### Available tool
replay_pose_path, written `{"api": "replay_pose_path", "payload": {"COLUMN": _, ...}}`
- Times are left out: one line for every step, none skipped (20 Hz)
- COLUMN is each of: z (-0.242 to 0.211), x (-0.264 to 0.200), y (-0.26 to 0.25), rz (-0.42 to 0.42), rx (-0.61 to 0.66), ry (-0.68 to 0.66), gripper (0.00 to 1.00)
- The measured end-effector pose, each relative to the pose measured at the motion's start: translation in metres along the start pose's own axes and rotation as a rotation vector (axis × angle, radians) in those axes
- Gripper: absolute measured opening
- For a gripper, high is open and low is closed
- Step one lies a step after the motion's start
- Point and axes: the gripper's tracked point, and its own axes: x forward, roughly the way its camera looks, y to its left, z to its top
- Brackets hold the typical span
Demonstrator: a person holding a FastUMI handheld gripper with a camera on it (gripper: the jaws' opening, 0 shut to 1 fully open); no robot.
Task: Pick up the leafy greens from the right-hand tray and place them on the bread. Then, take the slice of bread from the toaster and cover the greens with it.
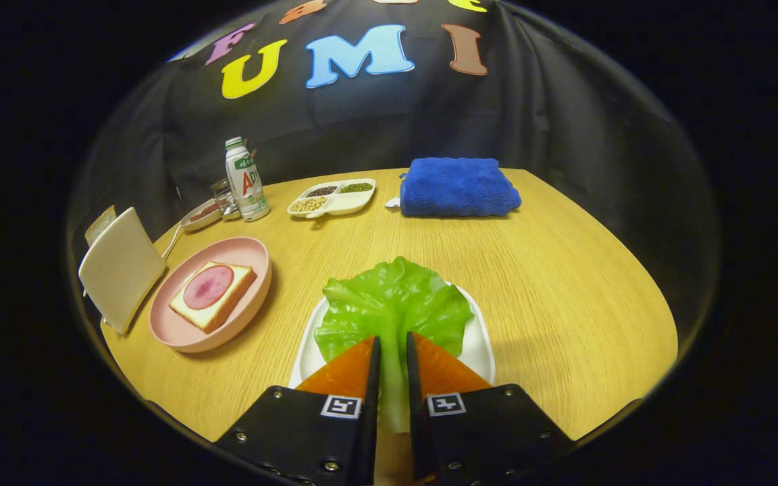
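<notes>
Gripper (393,347) fingers nearly closed around the stem of the leafy greens (392,307) on a white tray (478,347) at the table's near edge, pink plate (179,331) with ham-topped bread (213,295) beside the toaster (121,268) at the left edge

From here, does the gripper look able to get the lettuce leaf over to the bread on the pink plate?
Probably yes: the gripper looks closed on the lettuce leaf, and bare table separates its white tray from the bread.

Green lettuce leaf (392,307) lies flat on its white tray (480,351) (stem between the fingers).
</notes>
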Motion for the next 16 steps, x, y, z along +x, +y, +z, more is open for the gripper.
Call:
{"api": "replay_pose_path", "payload": {"z": 0.000, "x": 0.000, "y": 0.001, "rz": -0.007, "rx": 0.006, "ry": 0.008, "gripper": 0.22}}
{"api": "replay_pose_path", "payload": {"z": -0.003, "x": 0.000, "y": -0.001, "rz": -0.019, "rx": 0.025, "ry": -0.006, "gripper": 0.21}}
{"api": "replay_pose_path", "payload": {"z": 0.002, "x": 0.001, "y": -0.002, "rz": -0.019, "rx": 0.044, "ry": -0.007, "gripper": 0.04}}
{"api": "replay_pose_path", "payload": {"z": 0.003, "x": -0.002, "y": -0.002, "rz": -0.012, "rx": 0.062, "ry": -0.010, "gripper": 0.04}}
{"api": "replay_pose_path", "payload": {"z": 0.004, "x": -0.003, "y": -0.002, "rz": -0.003, "rx": 0.086, "ry": -0.013, "gripper": 0.04}}
{"api": "replay_pose_path", "payload": {"z": 0.004, "x": -0.003, "y": -0.003, "rz": 0.006, "rx": 0.119, "ry": -0.016, "gripper": 0.04}}
{"api": "replay_pose_path", "payload": {"z": 0.005, "x": -0.003, "y": -0.003, "rz": 0.019, "rx": 0.160, "ry": -0.018, "gripper": 0.04}}
{"api": "replay_pose_path", "payload": {"z": 0.004, "x": -0.004, "y": -0.002, "rz": 0.034, "rx": 0.207, "ry": -0.017, "gripper": 0.04}}
{"api": "replay_pose_path", "payload": {"z": 0.004, "x": -0.005, "y": 0.000, "rz": 0.053, "rx": 0.251, "ry": -0.013, "gripper": 0.04}}
{"api": "replay_pose_path", "payload": {"z": 0.004, "x": -0.005, "y": 0.001, "rz": 0.067, "rx": 0.284, "ry": -0.008, "gripper": 0.04}}
{"api": "replay_pose_path", "payload": {"z": 0.004, "x": -0.006, "y": 0.001, "rz": 0.073, "rx": 0.306, "ry": -0.009, "gripper": 0.04}}
{"api": "replay_pose_path", "payload": {"z": 0.004, "x": -0.007, "y": 0.002, "rz": 0.075, "rx": 0.316, "ry": -0.009, "gripper": 0.04}}
{"api": "replay_pose_path", "payload": {"z": 0.006, "x": -0.008, "y": 0.002, "rz": 0.071, "rx": 0.314, "ry": -0.012, "gripper": 0.04}}
{"api": "replay_pose_path", "payload": {"z": 0.008, "x": -0.011, "y": 0.003, "rz": 0.064, "rx": 0.306, "ry": -0.019, "gripper": 0.04}}
{"api": "replay_pose_path", "payload": {"z": 0.010, "x": -0.013, "y": 0.004, "rz": 0.060, "rx": 0.298, "ry": -0.024, "gripper": 0.04}}
{"api": "replay_pose_path", "payload": {"z": 0.012, "x": -0.016, "y": 0.005, "rz": 0.054, "rx": 0.288, "ry": -0.030, "gripper": 0.04}}
